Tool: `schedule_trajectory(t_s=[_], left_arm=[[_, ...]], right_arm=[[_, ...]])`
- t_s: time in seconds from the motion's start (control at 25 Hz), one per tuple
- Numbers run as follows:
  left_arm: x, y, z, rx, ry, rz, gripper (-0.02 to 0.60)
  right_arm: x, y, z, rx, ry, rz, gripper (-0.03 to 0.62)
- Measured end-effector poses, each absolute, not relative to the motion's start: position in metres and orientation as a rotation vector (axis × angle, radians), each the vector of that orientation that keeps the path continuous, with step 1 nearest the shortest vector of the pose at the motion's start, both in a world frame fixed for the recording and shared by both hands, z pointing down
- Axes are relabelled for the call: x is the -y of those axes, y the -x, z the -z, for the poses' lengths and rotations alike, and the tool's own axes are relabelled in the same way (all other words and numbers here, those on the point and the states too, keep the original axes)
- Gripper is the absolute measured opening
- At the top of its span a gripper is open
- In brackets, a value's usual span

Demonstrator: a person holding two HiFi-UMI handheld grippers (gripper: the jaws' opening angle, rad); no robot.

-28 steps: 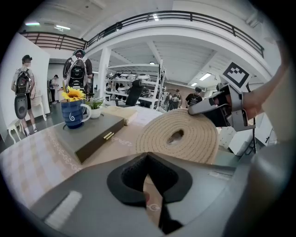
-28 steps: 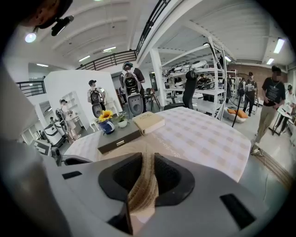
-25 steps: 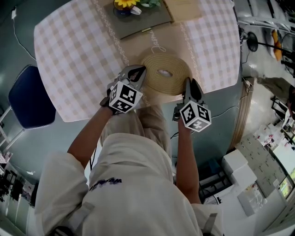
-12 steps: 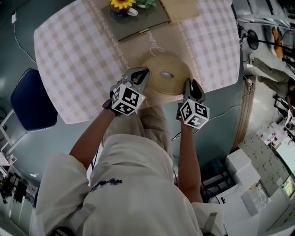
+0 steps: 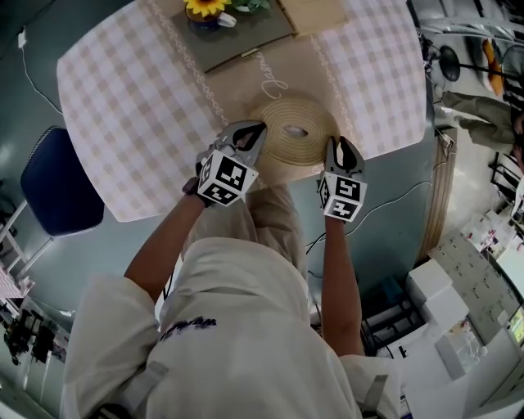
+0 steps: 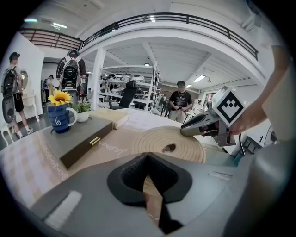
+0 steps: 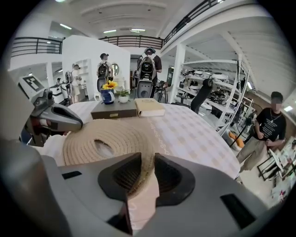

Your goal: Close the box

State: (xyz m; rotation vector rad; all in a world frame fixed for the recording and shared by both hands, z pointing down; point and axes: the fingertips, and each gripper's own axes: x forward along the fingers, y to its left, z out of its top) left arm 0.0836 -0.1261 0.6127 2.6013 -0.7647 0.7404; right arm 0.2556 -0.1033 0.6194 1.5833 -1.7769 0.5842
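A round woven straw box (image 5: 295, 131) with a small hole in the middle of its lid lies near the table's front edge. It shows ahead in the left gripper view (image 6: 169, 143) and the right gripper view (image 7: 106, 139). My left gripper (image 5: 259, 131) sits at its left rim, jaw tips together, woven rim showing between the pads (image 6: 147, 157). My right gripper (image 5: 338, 147) is at the right rim, its pads closed on the woven edge (image 7: 147, 159). Each gripper shows in the other's view, the right one (image 6: 199, 126) and the left one (image 7: 58, 118).
A dark flat case with a gold clasp (image 5: 246, 37), a blue mug with a sunflower (image 5: 201, 15) and a tan book (image 5: 315, 12) lie at the far side of the checked tablecloth (image 5: 131, 106). A blue chair (image 5: 61, 180) stands left. People stand in the background.
My left gripper has shifted slightly right along the woven box's rim. The right gripper's cube has turned a little and moved up. The woven box has barely moved.
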Motion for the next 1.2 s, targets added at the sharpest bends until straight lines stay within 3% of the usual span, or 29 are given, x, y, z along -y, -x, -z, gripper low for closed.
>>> schedule_trajectory(t_s=[0.88, 1.2], left_arm=[[0.124, -0.092, -0.615, 0.707, -2.600, -0.764, 0.002], [0.122, -0.097, -0.616, 0.689, -2.610, -0.785, 0.002]], right_arm=[[0.104, -0.264, -0.640, 1.878, -1.640, -1.009, 0.089], [0.103, -0.263, -0.641, 1.861, -1.663, -1.000, 0.089]])
